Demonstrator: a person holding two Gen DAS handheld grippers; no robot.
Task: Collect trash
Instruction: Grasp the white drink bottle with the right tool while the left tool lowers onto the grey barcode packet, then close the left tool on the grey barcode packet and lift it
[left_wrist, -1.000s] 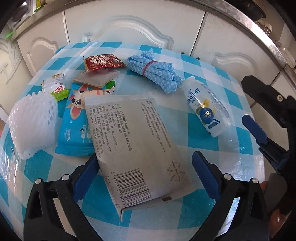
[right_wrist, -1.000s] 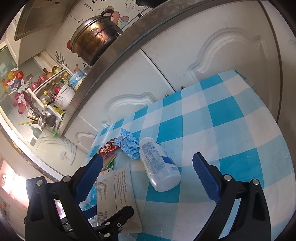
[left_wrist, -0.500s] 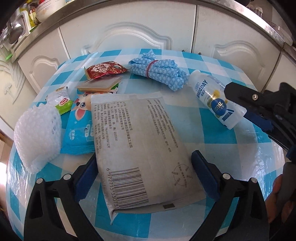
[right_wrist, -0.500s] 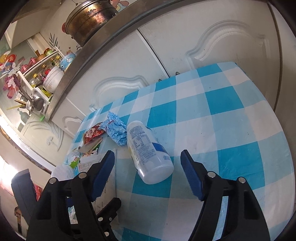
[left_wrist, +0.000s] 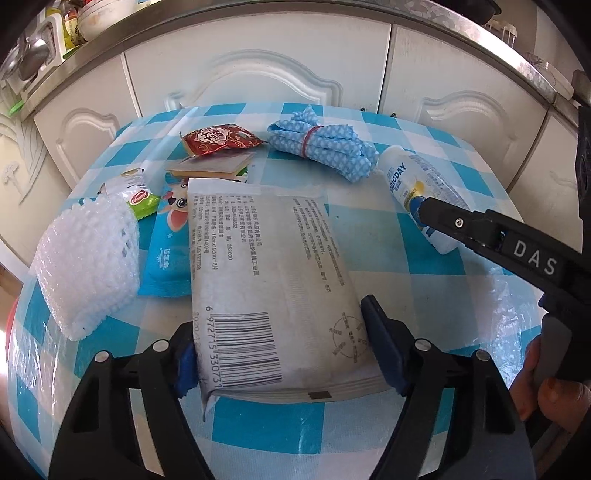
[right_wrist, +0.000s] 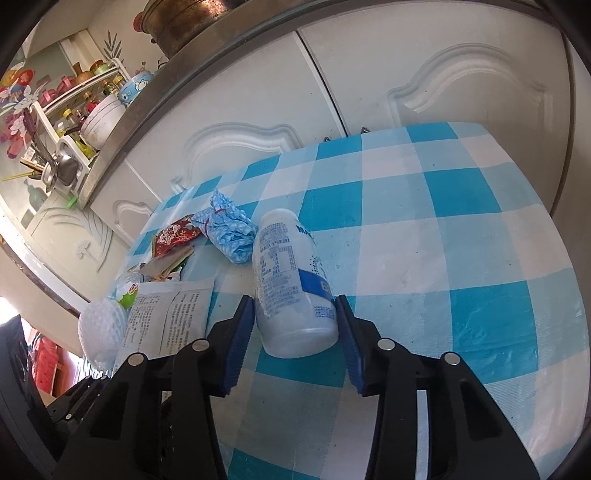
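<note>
Closing on two pieces of trash at once, both tools are mid-grasp. The left gripper (left_wrist: 280, 354) has its jaws narrowing around the near end of the grey wipes packet (left_wrist: 269, 280), the blue pads at or just off its two long edges; firm pressure cannot be confirmed. The right gripper (right_wrist: 295, 339) is likewise closing, its pads flanking the base end of the white plastic bottle (right_wrist: 291, 288), which lies on its side just right of the packet; contact looks close but not seated. The packet appears soft, flat and light, likely to buckle if squeezed across its width, so a hold near the sealed end seems soundest. The bottle looks light, stiff and smooth, liable to roll or slip; gripping the body squarely is advisable. Beyond the packet lie a blue cartoon pouch (left_wrist: 166, 254), a foam net sleeve (left_wrist: 88, 258), a red snack wrapper (left_wrist: 218, 138) and a bundled blue cloth (left_wrist: 321, 147). All rest on a round table under a glossy blue-and-white checked cover (right_wrist: 461, 221), probably slick. White cabinet doors (left_wrist: 258, 70) stand behind the table.
</note>
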